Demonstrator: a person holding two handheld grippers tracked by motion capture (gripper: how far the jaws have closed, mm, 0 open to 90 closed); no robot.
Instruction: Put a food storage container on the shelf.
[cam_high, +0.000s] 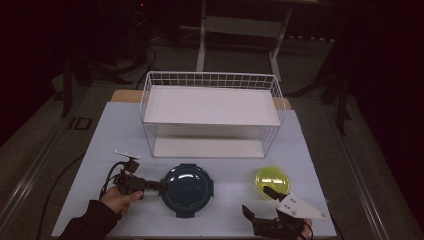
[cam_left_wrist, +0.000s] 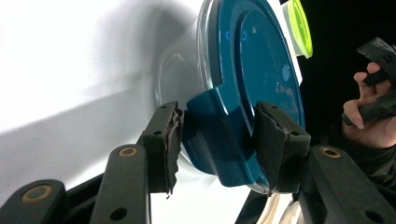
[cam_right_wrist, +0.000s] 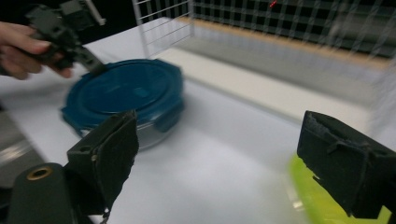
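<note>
A round container with a dark blue lid (cam_high: 187, 189) sits on the white table, front centre. My left gripper (cam_high: 162, 187) reaches it from the left. In the left gripper view the left gripper (cam_left_wrist: 217, 126) is shut on the lid's latch tab (cam_left_wrist: 210, 135), one pad on each side. A small yellow-green container (cam_high: 272, 180) stands to the right. My right gripper (cam_high: 258, 201) is just in front of it near the table's front edge. In the right gripper view the right gripper (cam_right_wrist: 217, 140) stands wide open, nothing between its fingers, with the yellow-green container (cam_right_wrist: 322, 200) at lower right.
A white wire rack (cam_high: 212, 80) with an upper shelf (cam_high: 210, 105) and a lower board stands at the back of the table (cam_high: 115, 130). A cable trails off the left gripper towards the table's left edge. Dark floor and a metal frame lie beyond.
</note>
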